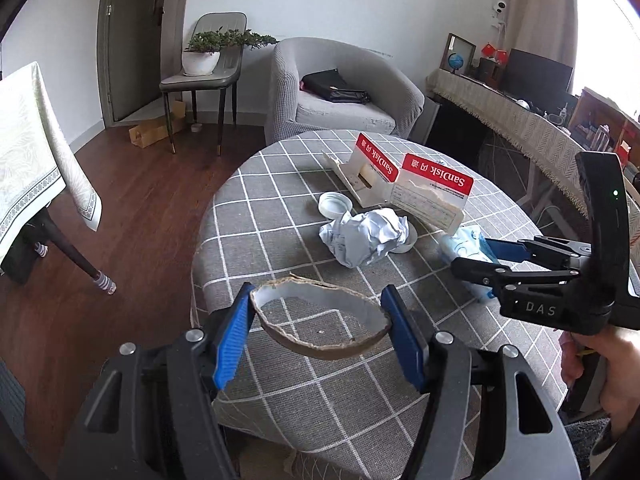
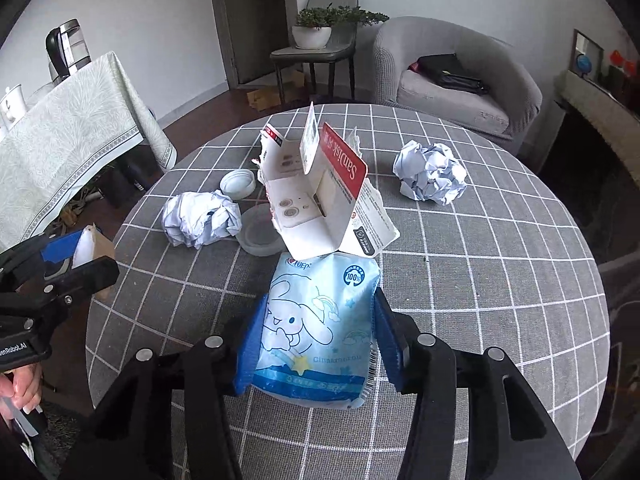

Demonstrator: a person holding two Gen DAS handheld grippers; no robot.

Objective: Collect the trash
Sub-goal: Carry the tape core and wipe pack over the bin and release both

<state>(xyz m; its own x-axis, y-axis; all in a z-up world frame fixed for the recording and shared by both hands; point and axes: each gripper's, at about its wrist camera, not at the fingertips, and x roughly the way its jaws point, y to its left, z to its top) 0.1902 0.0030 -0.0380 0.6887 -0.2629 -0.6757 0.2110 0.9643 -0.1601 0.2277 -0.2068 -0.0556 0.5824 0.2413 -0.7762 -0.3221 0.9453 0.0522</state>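
Already both of my grippers are loaded, and that is where the trouble could start. My left gripper (image 1: 320, 320) pinches a torn cardboard ring (image 1: 320, 316) across its width, blue pads (image 1: 236, 340) on its outer edges; the ring looks thin and already squashed oval, so I judge that any further squeeze could fold it and let it spring out, while a looser hold could drop it over the near edge of the tabletop (image 1: 280, 184) onto the wooden floor (image 1: 140, 208).

My right gripper (image 2: 316, 340) has its jaws against both sides of the light blue tissue pack (image 2: 320, 320), which lies on the near middle of the tabletop. The pack is soft and slick film, so the pads may slide along it, or catch only the wrapper, and it could slip out as I lift.

Its far end touches the torn SanDisk carton (image 2: 320, 196), which stands open and leaning just beyond it. Lifting the pack carelessly could tip that carton onto the shallow grey lid (image 2: 260, 236) and the white cap (image 2: 239, 184) beside it.

Still waiting are one crumpled paper ball (image 2: 200, 220) to the left and another (image 2: 432, 176) far right. With both grippers full, I cannot take them until something is dropped off, and no bin shows in either view.
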